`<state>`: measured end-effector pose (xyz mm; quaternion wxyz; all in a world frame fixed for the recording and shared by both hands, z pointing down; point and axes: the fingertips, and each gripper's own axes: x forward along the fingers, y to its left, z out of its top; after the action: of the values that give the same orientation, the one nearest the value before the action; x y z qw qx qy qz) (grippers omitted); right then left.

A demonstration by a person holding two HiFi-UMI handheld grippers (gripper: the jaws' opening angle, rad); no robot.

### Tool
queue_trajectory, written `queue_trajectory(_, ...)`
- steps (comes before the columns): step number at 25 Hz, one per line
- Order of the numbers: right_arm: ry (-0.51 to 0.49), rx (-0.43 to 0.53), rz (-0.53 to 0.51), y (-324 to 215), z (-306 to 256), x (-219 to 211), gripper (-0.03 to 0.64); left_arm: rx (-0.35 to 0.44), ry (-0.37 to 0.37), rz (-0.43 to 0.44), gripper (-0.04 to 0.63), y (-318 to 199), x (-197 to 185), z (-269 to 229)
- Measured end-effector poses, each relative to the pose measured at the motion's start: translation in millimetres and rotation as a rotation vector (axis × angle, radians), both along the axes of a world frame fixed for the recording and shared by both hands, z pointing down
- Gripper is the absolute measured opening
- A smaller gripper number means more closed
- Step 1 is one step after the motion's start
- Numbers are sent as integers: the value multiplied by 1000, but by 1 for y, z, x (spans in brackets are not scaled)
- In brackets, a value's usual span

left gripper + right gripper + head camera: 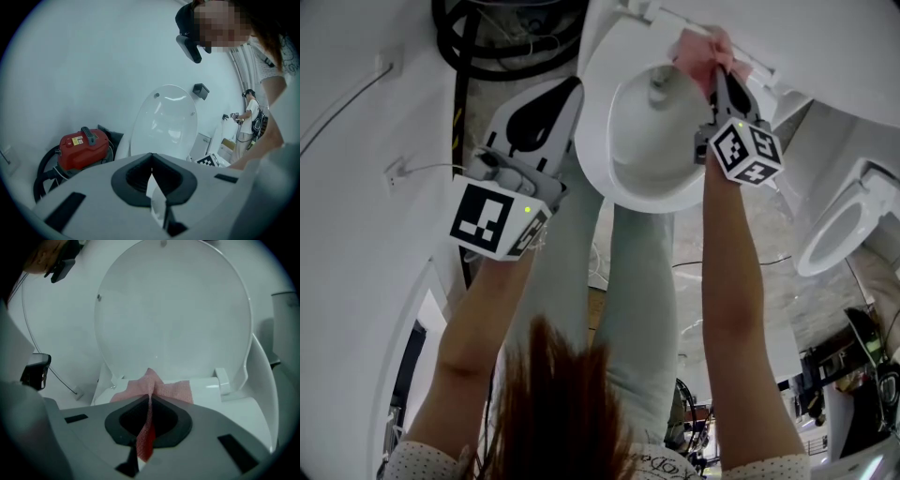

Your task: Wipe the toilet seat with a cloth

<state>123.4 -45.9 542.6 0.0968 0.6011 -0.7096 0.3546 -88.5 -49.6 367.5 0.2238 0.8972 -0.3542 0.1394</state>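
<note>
The white toilet sits at the top middle of the head view, its lid raised. A pink cloth lies spread on the back of the seat, close to the hinge. My right gripper is shut on the cloth, and a fold runs down between its jaws. In the head view the cloth bunches at the right gripper over the far rim. My left gripper hangs beside the bowl's left side, shut with nothing in it. In its own view, the left gripper faces the lid.
A red vacuum with black hoses stands left of the toilet against the white wall. A second toilet stands to the right. A person stands far back. A thin cable runs along the wall.
</note>
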Motion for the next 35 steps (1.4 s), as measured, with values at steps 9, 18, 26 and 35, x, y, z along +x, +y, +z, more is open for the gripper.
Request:
queue_trajectory(9, -102, -78, 106, 10, -1, 24, 20, 20, -9, 36, -2, 10, 8, -7)
queue_trajectory(18, -56, -195, 58, 23, 3, 45, 20, 21, -6, 37, -2, 20, 10, -8)
queue_trajectory(26, -48, -257, -28, 51, 6, 76, 20, 19, -9, 41, -2, 29, 10, -10)
queue_trajectory(35, -33, -281, -117, 59, 8, 79, 20, 23, -11, 56, -2, 39, 14, -10)
